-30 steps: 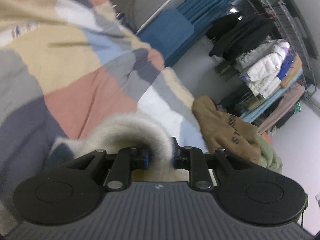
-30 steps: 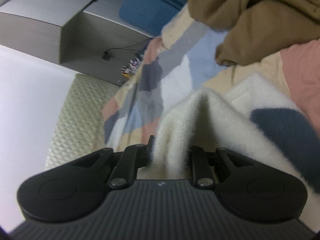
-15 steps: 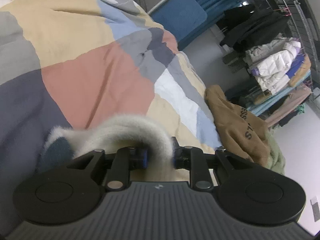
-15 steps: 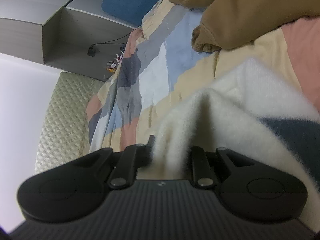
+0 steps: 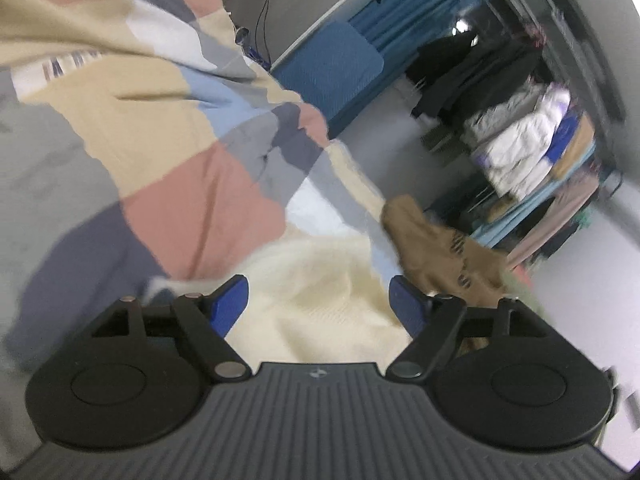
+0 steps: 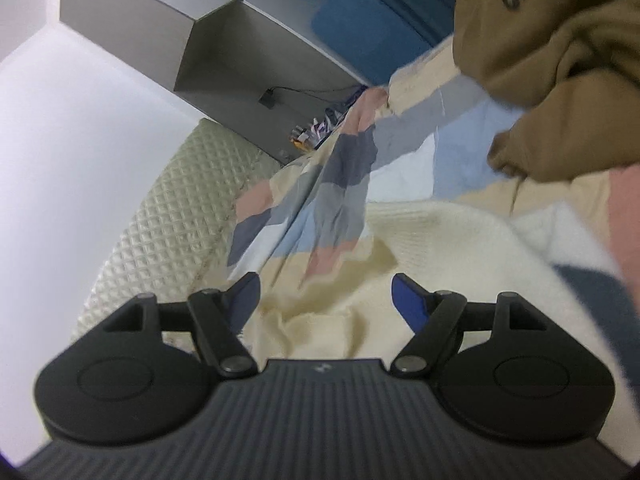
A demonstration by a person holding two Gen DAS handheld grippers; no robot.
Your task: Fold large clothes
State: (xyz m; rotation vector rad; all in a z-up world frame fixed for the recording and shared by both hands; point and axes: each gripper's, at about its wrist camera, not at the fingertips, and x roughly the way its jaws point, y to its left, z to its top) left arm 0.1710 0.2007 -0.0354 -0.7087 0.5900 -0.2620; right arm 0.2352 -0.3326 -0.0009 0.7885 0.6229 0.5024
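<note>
Cream sweater (image 5: 320,300) lies crumpled on the patchwork bed (image 5: 160,140), its long axis unclear; both left gripper (image 5: 318,300) and right gripper (image 6: 324,300) jaws have just opened, pads clear of it.

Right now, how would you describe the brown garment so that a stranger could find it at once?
Look at the bed with the patchwork cover of pink, beige, grey and blue blocks. Near its edge, towards the clothes rack, the brown garment lies in a crumpled heap beside the cream sweater. Dark printed letters mark it; the fluffy sweater has none.
</note>
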